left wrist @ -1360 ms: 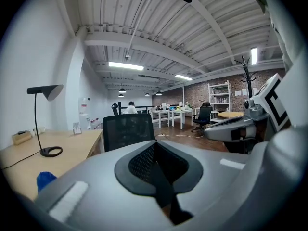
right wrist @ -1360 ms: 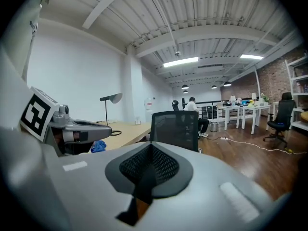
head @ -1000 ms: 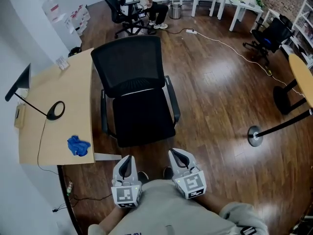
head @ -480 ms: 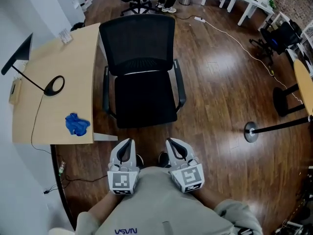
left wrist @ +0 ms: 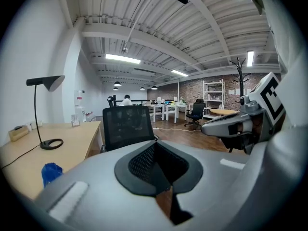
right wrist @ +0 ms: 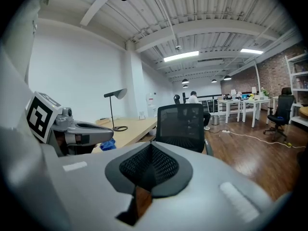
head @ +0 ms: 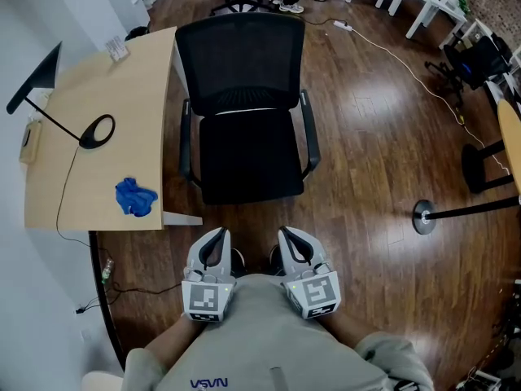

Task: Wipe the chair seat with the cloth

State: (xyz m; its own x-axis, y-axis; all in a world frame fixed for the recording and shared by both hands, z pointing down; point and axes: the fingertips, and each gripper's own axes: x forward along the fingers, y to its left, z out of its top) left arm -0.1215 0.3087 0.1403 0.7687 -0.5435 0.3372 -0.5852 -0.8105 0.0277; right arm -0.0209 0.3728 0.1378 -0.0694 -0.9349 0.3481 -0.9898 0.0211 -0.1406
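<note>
Cloth (head: 135,197) still on desk (head: 81,177) — only the view shifted, no wiping yet; left gripper (head: 216,236), right gripper (head: 290,235) closed, empty.

We get bright, even light from ceiling tubes (left wrist: 122,58) above the jaws; glare streaks the floor (head: 370,108) beyond them; fisheye edges darken, and the near jaws blur.

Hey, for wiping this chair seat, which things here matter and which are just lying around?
For the job:
- blue cloth, lying on the desk
- black chair seat
- left claw and right claw, both shut and empty

Just lying about:
- desk lamp
- white power strip with its cable on the floor
- stand base
</note>
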